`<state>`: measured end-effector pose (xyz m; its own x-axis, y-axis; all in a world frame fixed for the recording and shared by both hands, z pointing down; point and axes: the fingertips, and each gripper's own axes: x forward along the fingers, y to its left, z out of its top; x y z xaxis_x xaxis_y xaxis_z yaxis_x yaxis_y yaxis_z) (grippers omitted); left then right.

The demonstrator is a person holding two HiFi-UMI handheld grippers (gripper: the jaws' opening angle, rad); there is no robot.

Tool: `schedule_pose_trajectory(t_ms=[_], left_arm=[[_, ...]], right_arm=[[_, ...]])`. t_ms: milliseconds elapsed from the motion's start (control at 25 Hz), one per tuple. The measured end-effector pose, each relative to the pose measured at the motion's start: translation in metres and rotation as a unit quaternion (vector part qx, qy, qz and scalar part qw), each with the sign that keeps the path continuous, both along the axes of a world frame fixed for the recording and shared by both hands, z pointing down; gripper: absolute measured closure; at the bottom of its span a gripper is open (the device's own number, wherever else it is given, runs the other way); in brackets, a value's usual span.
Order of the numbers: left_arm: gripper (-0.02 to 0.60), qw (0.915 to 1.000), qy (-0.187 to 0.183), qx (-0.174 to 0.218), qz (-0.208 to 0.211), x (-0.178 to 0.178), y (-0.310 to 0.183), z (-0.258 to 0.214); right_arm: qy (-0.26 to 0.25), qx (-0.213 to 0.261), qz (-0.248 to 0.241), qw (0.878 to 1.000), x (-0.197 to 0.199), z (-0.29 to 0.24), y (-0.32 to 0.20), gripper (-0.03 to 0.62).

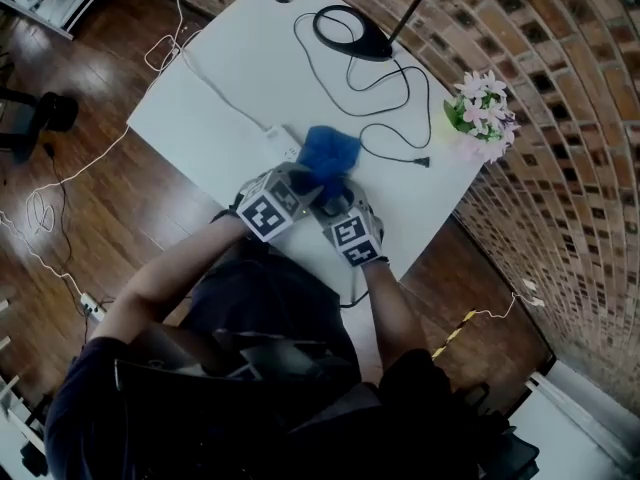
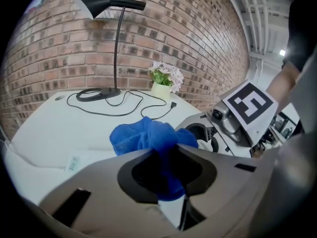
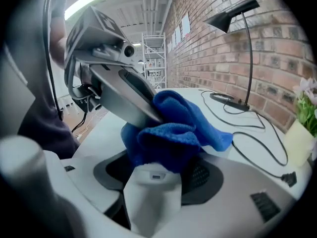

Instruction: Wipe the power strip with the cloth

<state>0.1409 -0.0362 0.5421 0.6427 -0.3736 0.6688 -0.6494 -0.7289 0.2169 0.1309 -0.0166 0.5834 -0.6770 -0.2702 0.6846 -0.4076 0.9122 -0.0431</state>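
Left gripper [image 2: 165,150] clamped on cloth [image 2: 143,135], right gripper [image 3: 156,175] clamped on strip [image 3: 151,197]: best drag cloth firmly along strip, no twisting.

- no readable text, brand or number anywhere;
- small sticker [image 2: 72,164]: print too blurred to read;
- left gripper cube [image 1: 266,213], right gripper cube [image 1: 352,236]: black-white square patterns only
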Motion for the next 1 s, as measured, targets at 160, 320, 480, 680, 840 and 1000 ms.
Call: schedule_pose_trajectory(t_ms=[160,320,480,680,840,1000], left_arm=[[0.505,0.9996,-0.016,-0.005,0.023,-0.007,-0.002,0.006],[0.505,0.9997,0.003,-0.002,0.026,-0.016,-0.010,-0.002],[0.505,0.9992,0.014,-0.002,0.036,-0.020,-0.011,-0.004],[0.505,0.9993,0.021,0.006,0.032,-0.027,-0.012,-0.003],[0.505,0.9988,0.047,-0.010,0.003,-0.034,-0.018,-0.004],[0.505,0.9929,0.079,-0.066,-0.059,-0.057,-0.028,0.007]], right_arm=[[-0.001,-0.003,0.007,1.000,0.001,0.003,-0.001,0.310],[-0.005,-0.016,0.024,1.000,-0.001,-0.001,0.001,0.311],[0.004,-0.013,0.021,1.000,0.000,0.000,0.000,0.312],[0.008,-0.013,0.030,0.999,0.001,0.003,-0.003,0.310],[0.010,-0.030,0.059,0.998,-0.004,-0.003,0.000,0.277],[0.021,-0.025,0.055,0.998,-0.005,-0.001,0.006,0.273]])
